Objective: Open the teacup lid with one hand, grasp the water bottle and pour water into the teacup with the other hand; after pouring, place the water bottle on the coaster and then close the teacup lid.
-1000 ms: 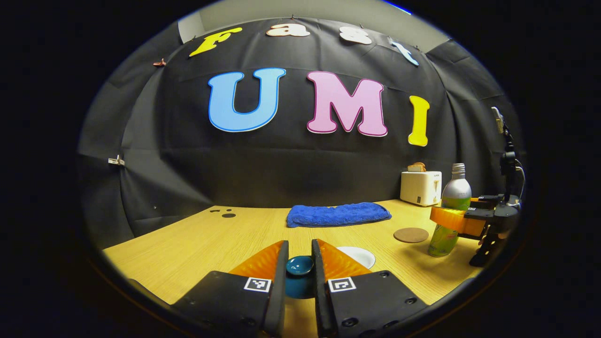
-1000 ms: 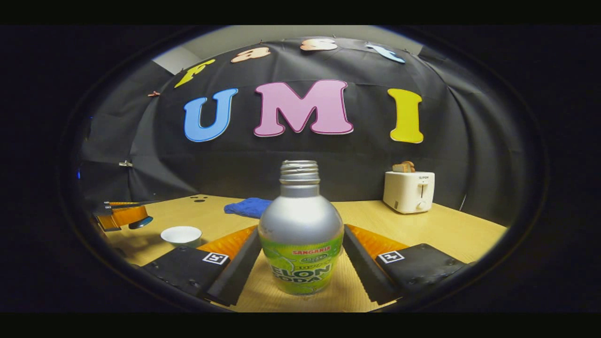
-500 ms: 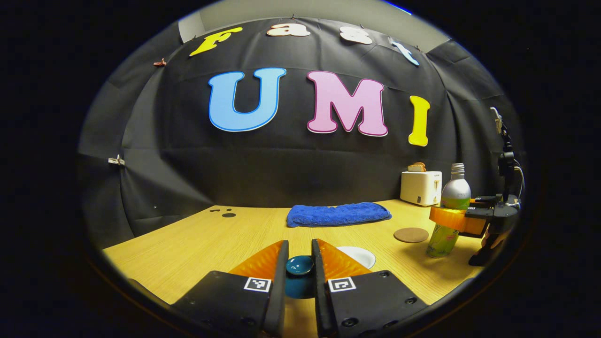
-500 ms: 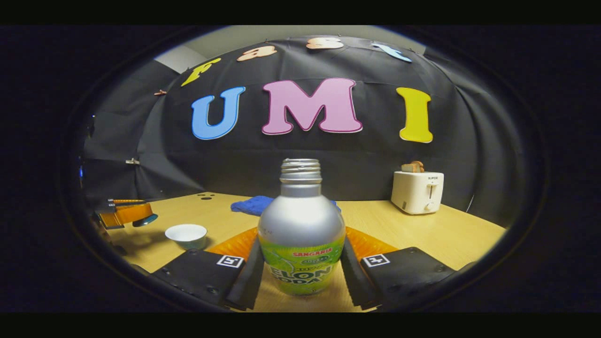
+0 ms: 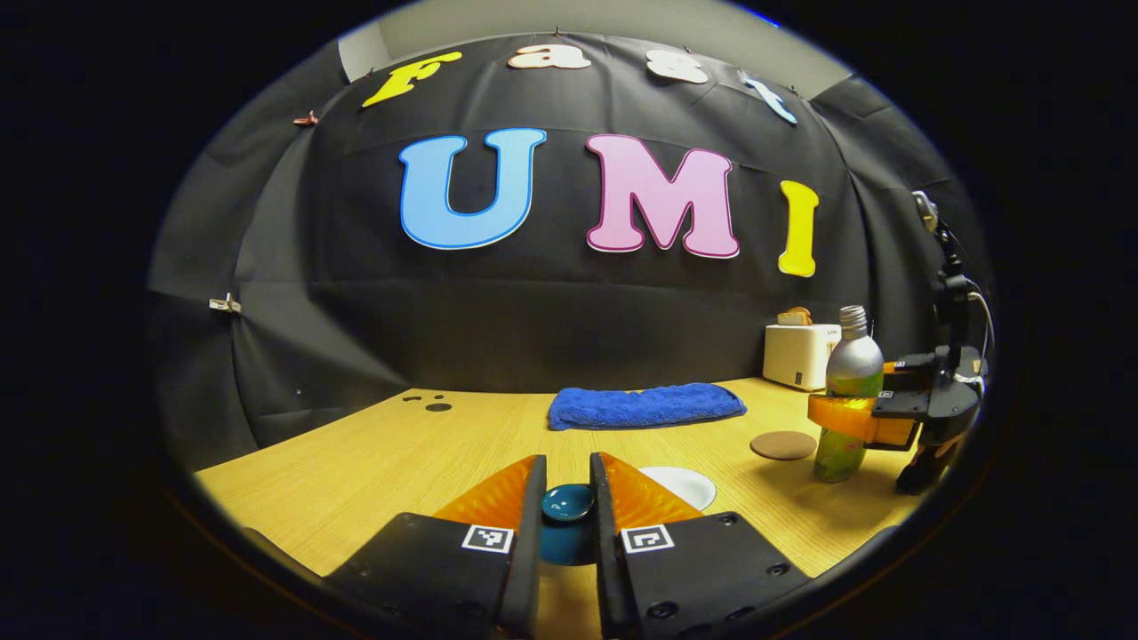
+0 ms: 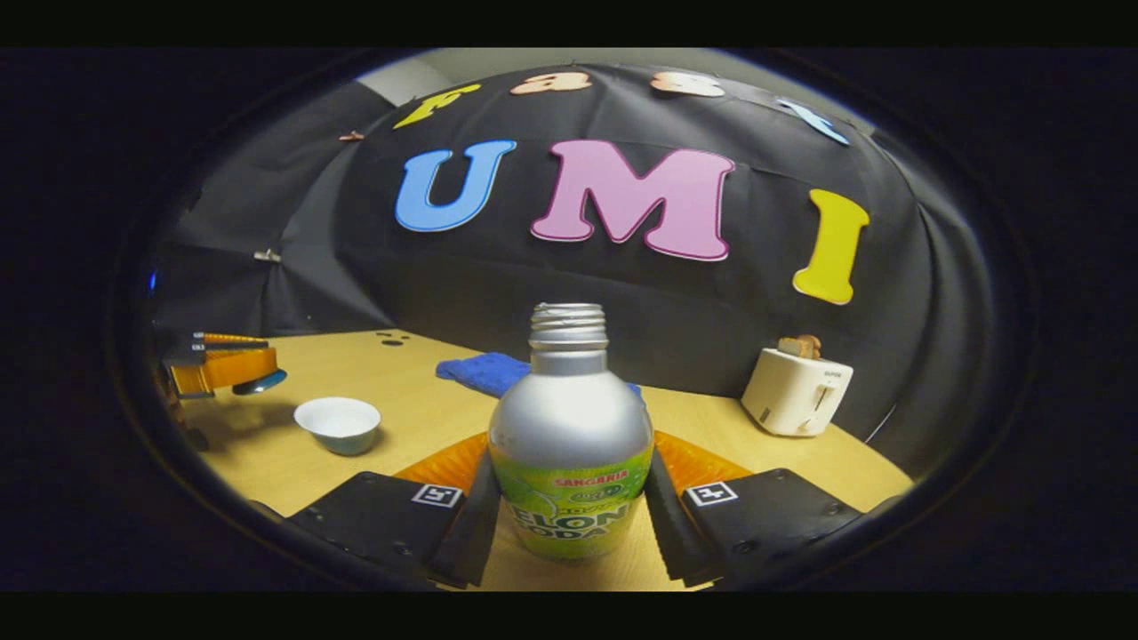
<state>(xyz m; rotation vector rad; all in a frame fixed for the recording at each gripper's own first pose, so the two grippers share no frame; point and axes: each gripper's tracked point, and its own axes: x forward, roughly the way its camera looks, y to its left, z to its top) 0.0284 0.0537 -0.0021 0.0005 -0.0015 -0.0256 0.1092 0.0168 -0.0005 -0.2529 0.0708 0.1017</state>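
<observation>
bottle gripped, lid held off the cup – pour risks ahead

right gripper is clamped narrow on the water bottle, both fingers pressed against its lower body at bottom centre of the right gripper view. left gripper is closed tight on the teacup lid, bottom centre of the left gripper view. teacup sits open at left-centre of the right gripper view, on the table. coaster lies lower right in the left gripper view, just beside the bottle.

what could go wrong, imo:
- bottle is smooth metal w/ a glossy label wrap, rounded shoulders; the grip is low, so tipping it could let it swivel or slip between the fingers.
- neck is narrow, threaded and uncapped; cup is small and shallow, so a fast tilt prob overshoots the rim and wets the table.
- the scene looks tilted in the right gripper view, so the bottle may be leaning already; early spill possible.
- lid is small, glazed, domed; a pinch on it could pop loose.

cup looks like glazed ceramic, white inside. table is wood-grain laminate. coaster is a thin, flat, cork-like disc.
</observation>
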